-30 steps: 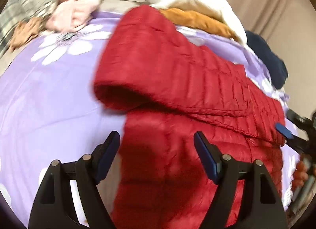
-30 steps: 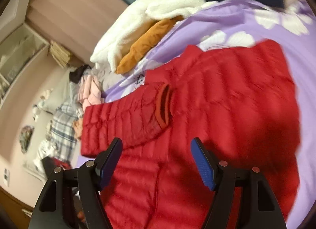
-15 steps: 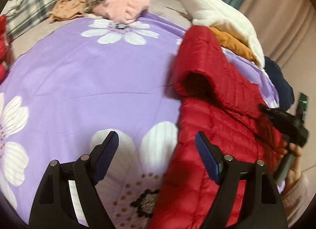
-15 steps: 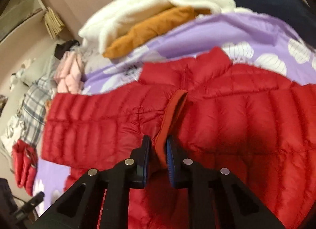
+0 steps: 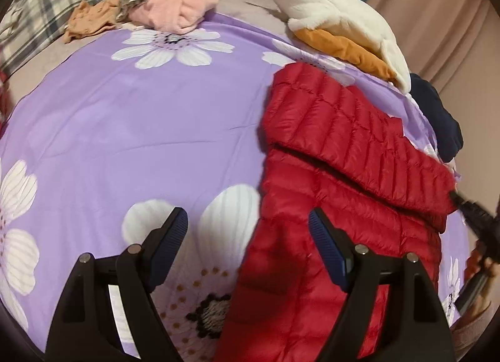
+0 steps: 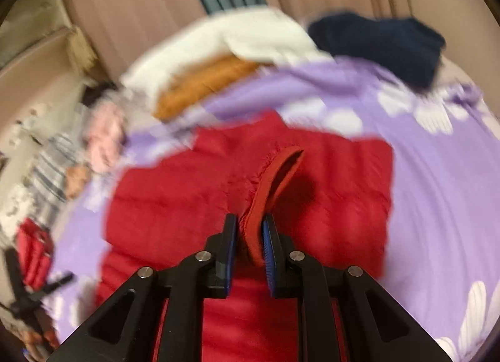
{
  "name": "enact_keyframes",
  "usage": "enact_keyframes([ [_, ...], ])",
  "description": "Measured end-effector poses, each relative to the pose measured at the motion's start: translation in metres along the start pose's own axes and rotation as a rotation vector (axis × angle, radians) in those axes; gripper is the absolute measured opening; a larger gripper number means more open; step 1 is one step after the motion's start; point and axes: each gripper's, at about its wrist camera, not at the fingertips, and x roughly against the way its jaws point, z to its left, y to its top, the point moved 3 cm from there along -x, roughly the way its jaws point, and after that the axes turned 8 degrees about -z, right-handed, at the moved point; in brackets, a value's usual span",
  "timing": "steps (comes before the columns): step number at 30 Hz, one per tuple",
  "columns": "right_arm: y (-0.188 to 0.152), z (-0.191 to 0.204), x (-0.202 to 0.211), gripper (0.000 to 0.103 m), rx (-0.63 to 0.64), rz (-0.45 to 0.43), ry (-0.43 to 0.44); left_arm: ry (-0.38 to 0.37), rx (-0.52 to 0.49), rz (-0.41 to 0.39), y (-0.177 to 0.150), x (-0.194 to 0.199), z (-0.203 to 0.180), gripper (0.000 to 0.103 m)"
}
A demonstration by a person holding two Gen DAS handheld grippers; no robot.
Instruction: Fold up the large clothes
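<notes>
Beyond the left gripper (image 5: 248, 245) a purple sheet (image 5: 125, 124) with white flowers spreads out, and past its far edge lies a heap of loose clothes: a pink garment (image 5: 184, 12), a plaid one (image 5: 47, 2) further left and a small tan piece (image 5: 90, 18) beside it. Ahead and to the right of that gripper a white fleece (image 5: 340, 24) is stacked on an orange garment (image 5: 347, 49), with a navy garment (image 5: 437, 115) further right, and tan curtains (image 5: 437, 18) hang behind them. The left gripper's jaws stand wide apart with nothing between them; its left finger is over the bare sheet, its right finger over the hem side of the jacket (image 5: 337, 205). The red quilted jacket lies flat on the sheet, ahead and to the right of the left gripper, one sleeve (image 5: 359, 131) folded across its body. At the far right of the left view the right gripper (image 5: 454, 196) meets the sleeve's end. In the blurred right view the right gripper (image 6: 248, 249) has its jaws pressed together on the cuff (image 6: 275, 190), which stands up out of the fingers, and the jacket (image 6: 175, 199) spreads ahead and below it. Far left of it a smaller red item (image 6: 34, 249) lies at the sheet's edge, too blurred to identify.
</notes>
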Motion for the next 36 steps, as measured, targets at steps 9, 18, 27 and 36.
enact_keyframes([
  [9,0.003,0.011,0.018,0.047,0.212,-0.137,-0.263,-0.024,-0.139,-0.023,0.026,-0.015,-0.045,0.08],
  [18,-0.002,0.039,-0.03,0.045,0.271,-0.089,-0.075,0.006,-0.278,-0.02,0.047,-0.079,-0.095,0.048],
  [27,-0.029,0.03,-0.063,0.043,0.248,0.045,-0.103,0.017,-0.288,0.074,0.038,-0.12,-0.084,0.048],
  [36,-0.032,0.024,-0.064,0.043,0.197,0.086,-0.078,0.008,-0.247,0.108,0.038,-0.115,-0.083,0.05],
])
